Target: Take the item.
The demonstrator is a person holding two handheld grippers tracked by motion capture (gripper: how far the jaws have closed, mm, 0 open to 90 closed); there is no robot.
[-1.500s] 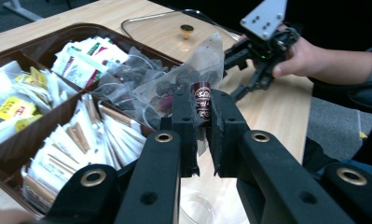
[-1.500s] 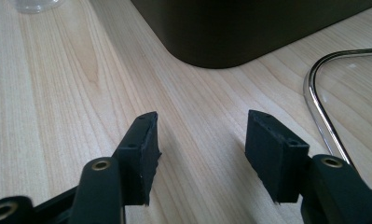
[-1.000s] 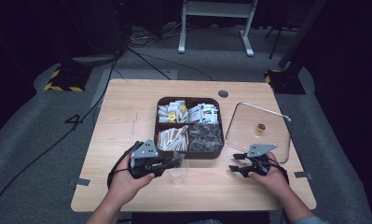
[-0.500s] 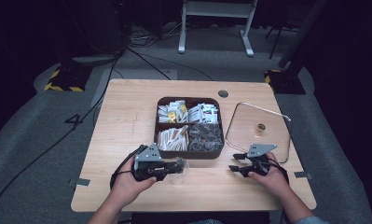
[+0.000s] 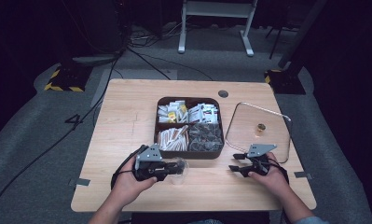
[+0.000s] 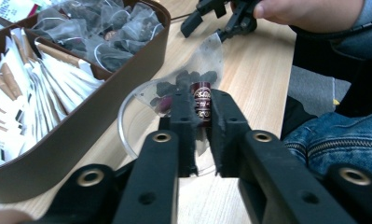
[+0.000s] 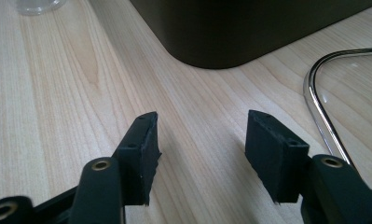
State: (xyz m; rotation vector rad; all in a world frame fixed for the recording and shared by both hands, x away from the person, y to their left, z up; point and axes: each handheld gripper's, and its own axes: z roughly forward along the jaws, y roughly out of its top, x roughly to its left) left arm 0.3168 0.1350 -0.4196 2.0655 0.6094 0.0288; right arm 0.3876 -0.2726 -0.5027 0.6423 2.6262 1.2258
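My left gripper (image 5: 173, 168) (image 6: 202, 103) is shut on the dark red tag (image 6: 202, 99) of a clear mesh tea bag (image 6: 195, 70) with dark leaves inside. The bag hangs at the rim of a clear plastic cup (image 5: 180, 171) (image 6: 127, 103) that lies in front of the brown box (image 5: 189, 154). The right gripper (image 5: 235, 163) (image 7: 200, 135) stands open low over bare wood, nothing between its pads, just left of the glass lid (image 5: 249, 128).
The brown box (image 6: 81, 140) (image 7: 249, 32) has four compartments with paper sachets, sticks and dark tea bags. The glass lid's metal rim (image 7: 316, 100) lies right of it, with a gold knob (image 5: 260, 127). The other hand's gripper (image 6: 216, 18) is beyond the cup (image 7: 37, 4).
The left gripper has drawn a little toward the person and to the right, carrying the tea bag to the cup. The right gripper has stayed put.
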